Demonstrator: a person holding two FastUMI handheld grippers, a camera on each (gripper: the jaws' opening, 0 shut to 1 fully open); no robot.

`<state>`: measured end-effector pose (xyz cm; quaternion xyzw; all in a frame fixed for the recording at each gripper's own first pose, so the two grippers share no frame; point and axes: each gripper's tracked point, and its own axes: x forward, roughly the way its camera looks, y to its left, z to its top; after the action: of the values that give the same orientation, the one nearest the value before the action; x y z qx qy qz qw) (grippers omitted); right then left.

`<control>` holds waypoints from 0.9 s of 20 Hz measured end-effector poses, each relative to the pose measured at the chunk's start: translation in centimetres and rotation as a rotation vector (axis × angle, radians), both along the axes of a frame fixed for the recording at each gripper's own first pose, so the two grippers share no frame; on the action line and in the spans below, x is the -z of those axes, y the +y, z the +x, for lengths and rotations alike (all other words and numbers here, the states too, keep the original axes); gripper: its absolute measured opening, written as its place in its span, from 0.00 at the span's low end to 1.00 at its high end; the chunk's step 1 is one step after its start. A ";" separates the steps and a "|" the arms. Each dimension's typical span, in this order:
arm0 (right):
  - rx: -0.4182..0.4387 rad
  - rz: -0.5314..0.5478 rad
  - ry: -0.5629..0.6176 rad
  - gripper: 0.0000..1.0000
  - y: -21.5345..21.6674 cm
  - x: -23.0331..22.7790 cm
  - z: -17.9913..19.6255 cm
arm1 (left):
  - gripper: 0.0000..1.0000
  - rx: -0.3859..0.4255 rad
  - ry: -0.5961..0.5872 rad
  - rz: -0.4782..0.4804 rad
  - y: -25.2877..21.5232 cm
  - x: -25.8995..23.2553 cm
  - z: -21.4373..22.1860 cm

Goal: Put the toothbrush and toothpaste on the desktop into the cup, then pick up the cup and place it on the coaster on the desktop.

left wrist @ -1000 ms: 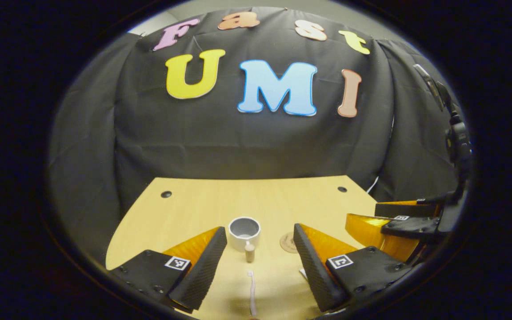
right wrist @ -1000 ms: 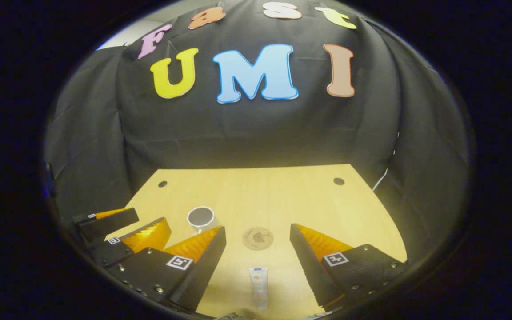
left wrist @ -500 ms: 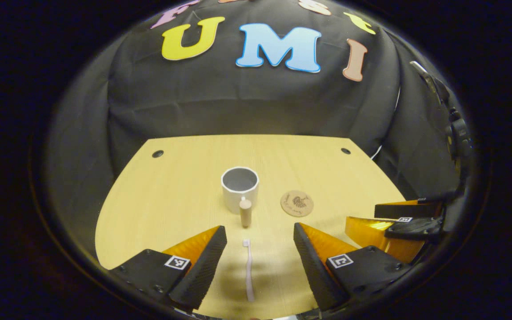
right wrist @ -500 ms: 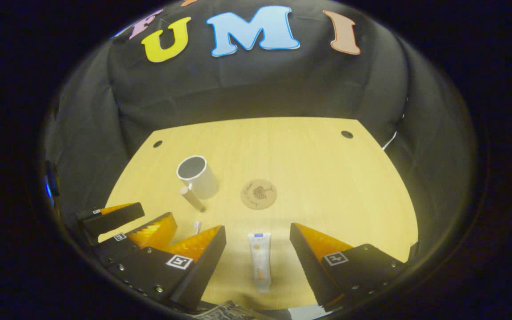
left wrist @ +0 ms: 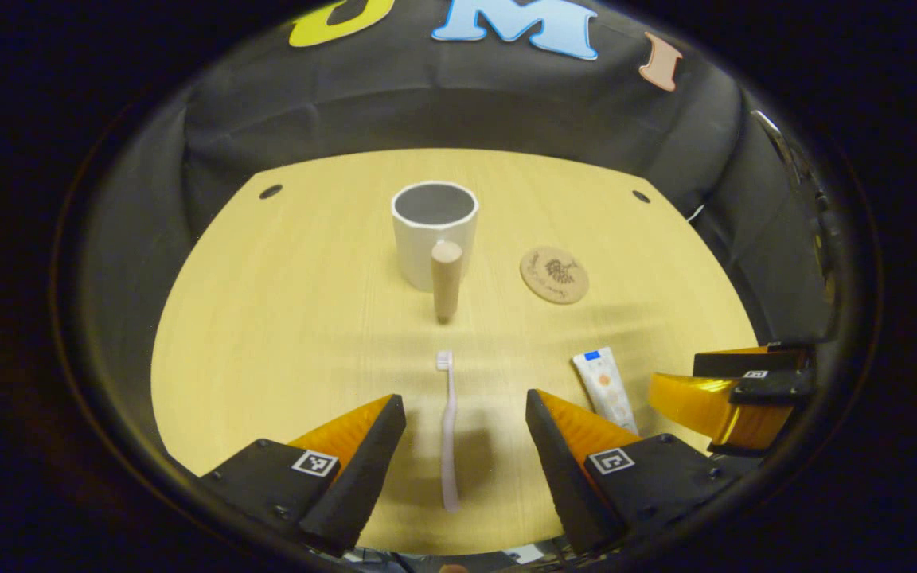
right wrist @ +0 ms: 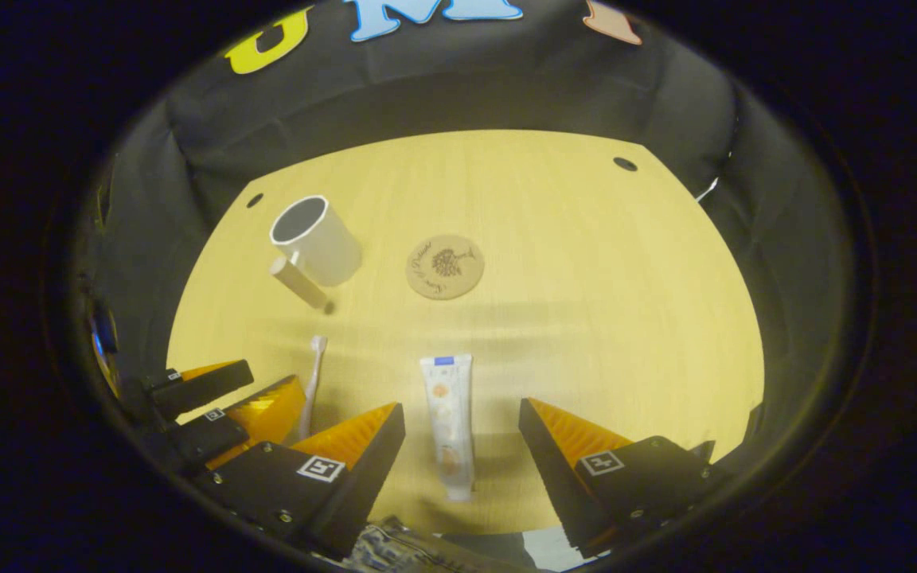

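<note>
moved: both cameras have tipped down since a second ago, so more of the desktop shows and the toothbrush and toothpaste now lie whole between the fingers.
left gripper (left wrist: pixel 465 458): jaws wide apart, gripping nothing, poised above the desktop with a finger on either side of the toothbrush, not touching it.
right gripper (right wrist: pixel 462 458): jaws wide apart, gripping nothing, straddling the toothpaste with no contact; it also appears at the right edge of the left gripper view (left wrist: pixel 733 394).
thin pale pink toothbrush (left wrist: pixel 448 430): flat on the desktop, bristle end toward the cup, well short of it.
white toothpaste tube with a blue end (right wrist: pixel 448 422): flat, just right of the toothbrush, blue end toward the coaster.
white cylindrical cup with a wooden peg handle (left wrist: pixel 433 235): upright and open, handle facing the left gripper.
round brown coaster with a dark printed design (left wrist: pixel 554 274): bare, beside the cup on its right, apart from it.
light wooden desktop (right wrist: pixel 586 302): two small dark holes near the far corners.
</note>
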<state>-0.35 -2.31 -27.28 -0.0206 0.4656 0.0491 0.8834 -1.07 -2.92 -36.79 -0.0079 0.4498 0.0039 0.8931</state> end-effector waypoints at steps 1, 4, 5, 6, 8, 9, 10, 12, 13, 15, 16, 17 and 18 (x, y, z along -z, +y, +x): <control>-0.005 -0.002 0.022 0.91 -0.1 0.9 -0.1 | 0.98 -0.002 0.026 0.003 0.0 1.2 -0.2; -0.010 0.001 0.074 0.91 0.1 2.8 -0.3 | 0.99 -0.017 0.081 0.003 0.3 3.7 -0.4; -0.013 -0.003 0.093 0.91 0.1 3.7 -0.4 | 0.94 -0.022 0.099 0.011 0.7 4.3 -0.6; -0.015 -0.008 0.110 0.90 0.1 4.2 -0.4 | 0.95 -0.027 0.119 0.022 1.1 4.9 -0.8; -0.023 -0.021 0.127 0.89 0.1 5.0 -0.4 | 0.99 -0.034 0.148 0.035 1.5 6.0 -1.2; -0.030 -0.035 0.133 0.89 0.0 5.4 -0.4 | 1.00 -0.038 0.160 0.037 1.6 6.5 -1.3; -0.037 -0.051 0.135 0.89 -0.1 5.7 -0.2 | 0.99 -0.041 0.170 0.037 1.7 6.8 -1.4; -0.044 -0.074 0.150 0.89 -0.3 6.6 -0.3 | 0.99 -0.047 0.181 0.064 2.2 7.3 -1.3; -0.048 -0.086 0.161 0.89 -0.5 7.3 -0.5 | 0.98 -0.042 0.181 0.076 2.2 7.4 -1.3; -0.076 -0.139 0.219 0.89 -1.2 8.8 -1.6 | 0.97 -0.049 0.182 0.084 2.1 7.4 -1.1; -0.073 -0.147 0.190 0.89 -1.0 7.8 -1.6 | 1.00 -0.053 0.182 0.086 2.1 7.4 -1.1; -0.083 -0.145 0.195 0.90 -1.1 8.4 -1.3 | 0.98 -0.058 0.178 0.085 2.1 7.5 -1.0; -0.078 -0.143 0.200 0.89 -1.0 8.2 -1.3 | 0.97 -0.065 0.168 0.084 2.1 7.3 -0.9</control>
<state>-1.61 -3.34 -35.48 -0.0968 0.5527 0.0519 0.8261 -1.92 -0.82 -44.12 0.0155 0.5221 0.0525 0.8511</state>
